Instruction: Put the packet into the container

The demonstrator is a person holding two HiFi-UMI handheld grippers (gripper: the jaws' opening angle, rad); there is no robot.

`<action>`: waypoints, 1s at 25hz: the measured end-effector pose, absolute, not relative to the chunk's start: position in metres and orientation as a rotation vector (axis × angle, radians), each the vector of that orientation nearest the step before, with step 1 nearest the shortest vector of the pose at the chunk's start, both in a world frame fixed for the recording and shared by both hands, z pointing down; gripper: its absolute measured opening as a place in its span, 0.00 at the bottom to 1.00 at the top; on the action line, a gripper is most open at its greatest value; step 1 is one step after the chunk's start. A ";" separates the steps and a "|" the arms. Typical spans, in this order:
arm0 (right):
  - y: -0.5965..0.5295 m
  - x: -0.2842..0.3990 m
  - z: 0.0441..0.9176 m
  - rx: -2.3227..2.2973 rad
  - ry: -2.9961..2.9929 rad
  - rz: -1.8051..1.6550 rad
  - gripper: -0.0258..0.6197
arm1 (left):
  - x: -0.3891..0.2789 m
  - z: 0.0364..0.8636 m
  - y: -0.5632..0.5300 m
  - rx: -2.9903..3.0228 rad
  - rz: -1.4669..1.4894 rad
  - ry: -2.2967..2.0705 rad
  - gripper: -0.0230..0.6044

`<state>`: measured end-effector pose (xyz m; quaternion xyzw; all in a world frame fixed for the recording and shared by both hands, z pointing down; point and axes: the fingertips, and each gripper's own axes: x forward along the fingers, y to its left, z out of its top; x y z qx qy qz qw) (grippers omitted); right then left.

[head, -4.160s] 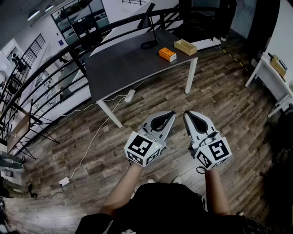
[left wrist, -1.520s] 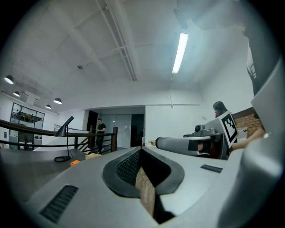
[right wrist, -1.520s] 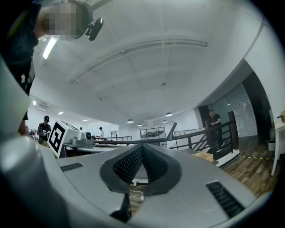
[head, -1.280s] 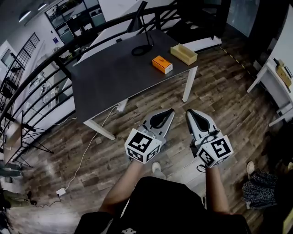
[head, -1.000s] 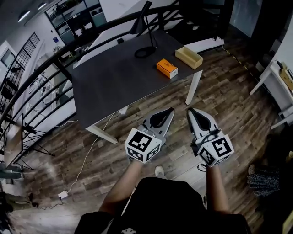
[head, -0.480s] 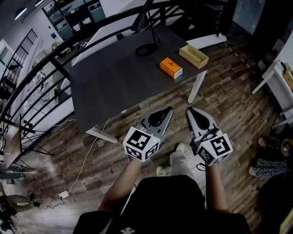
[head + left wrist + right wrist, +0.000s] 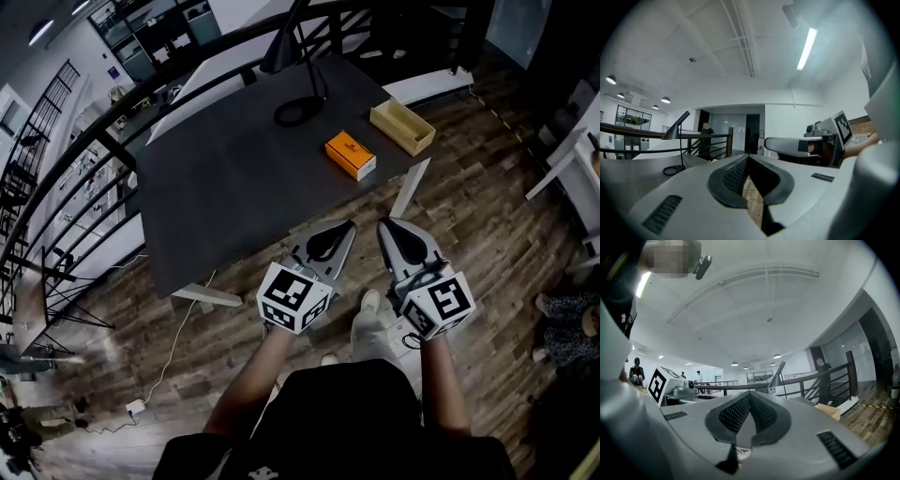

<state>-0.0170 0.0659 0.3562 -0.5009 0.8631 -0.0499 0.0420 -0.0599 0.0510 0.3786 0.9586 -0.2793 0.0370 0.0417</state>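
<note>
An orange packet (image 7: 351, 155) lies on the dark table (image 7: 225, 178), near its right end. To its right, at the table's corner, stands a shallow tan container (image 7: 402, 127), which also shows low at the right of the right gripper view as the container (image 7: 828, 410). My left gripper (image 7: 348, 226) and right gripper (image 7: 383, 225) are held side by side over the wooden floor, just short of the table's near edge. Both are shut with nothing between their jaws. In the gripper views each points level, jaw tips met.
A black desk lamp (image 7: 292, 56) stands at the table's far side, its round base (image 7: 298, 112) behind the packet. A dark railing (image 7: 84, 159) runs along the left. A white table (image 7: 567, 159) is at the right edge. A person (image 7: 707, 138) stands far off by the railing.
The table has drawn closer in the head view and the packet and container now lie nearer my grippers. Both grippers stay shut and side by side.
</note>
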 end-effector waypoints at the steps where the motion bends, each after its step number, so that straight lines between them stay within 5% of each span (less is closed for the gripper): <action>1: 0.055 -0.011 0.358 -1.536 2.645 -0.155 0.05 | -0.053 0.378 0.040 2.932 0.106 -0.855 0.05; 25: -0.127 0.110 0.355 -1.428 2.649 -0.201 0.05 | 0.051 0.366 -0.135 2.900 0.161 -0.982 0.05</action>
